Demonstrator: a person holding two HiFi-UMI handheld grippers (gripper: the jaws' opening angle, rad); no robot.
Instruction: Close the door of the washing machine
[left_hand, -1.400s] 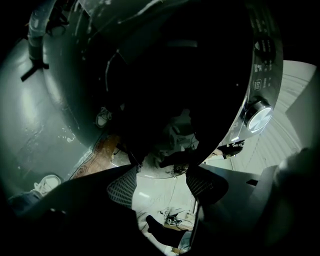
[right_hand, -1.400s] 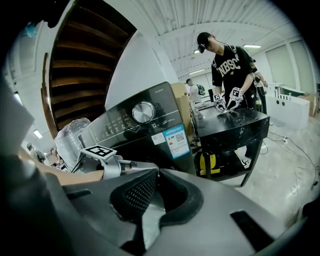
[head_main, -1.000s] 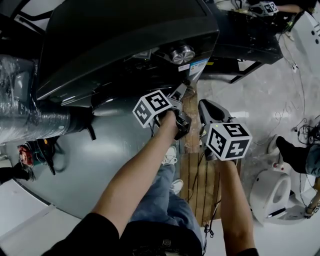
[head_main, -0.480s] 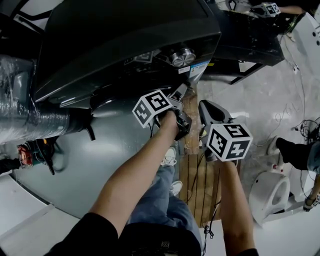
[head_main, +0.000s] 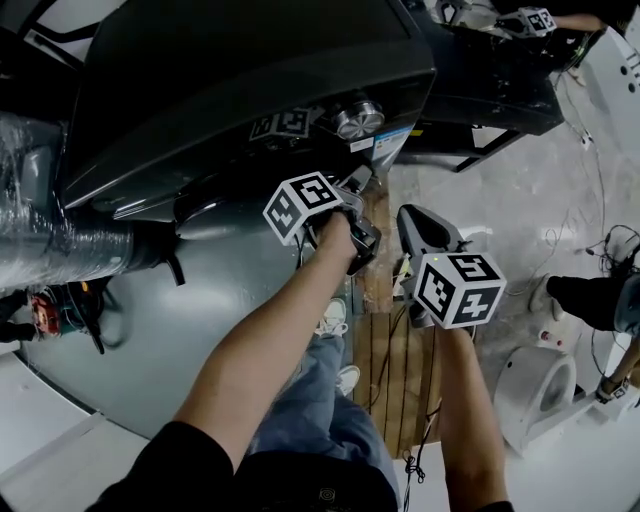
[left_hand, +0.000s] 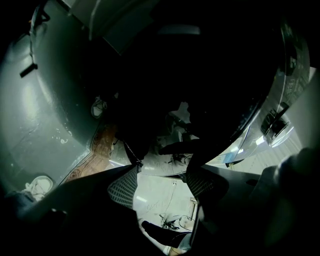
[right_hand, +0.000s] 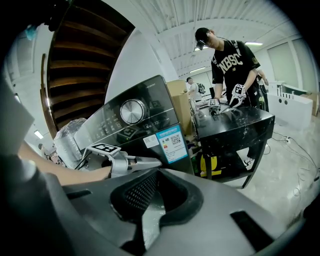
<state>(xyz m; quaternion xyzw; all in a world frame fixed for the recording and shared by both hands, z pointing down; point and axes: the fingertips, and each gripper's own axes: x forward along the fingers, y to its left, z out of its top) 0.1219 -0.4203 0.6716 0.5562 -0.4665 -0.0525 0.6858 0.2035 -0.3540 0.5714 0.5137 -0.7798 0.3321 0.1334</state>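
Just below the silver dial (head_main: 360, 118), the left gripper (head_main: 357, 184) is holding its jaws apart at the black front-loading washing machine's (head_main: 250, 70) dark door (left_hand: 165, 75), while the right gripper (head_main: 412, 216) is hovering beside it, jaws together, empty

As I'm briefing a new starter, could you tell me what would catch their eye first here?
The dark washing machine with its silver dial fills the top of the head view. Just below it, at centre, the left gripper and right gripper stand side by side, showing black-and-white marker cubes.
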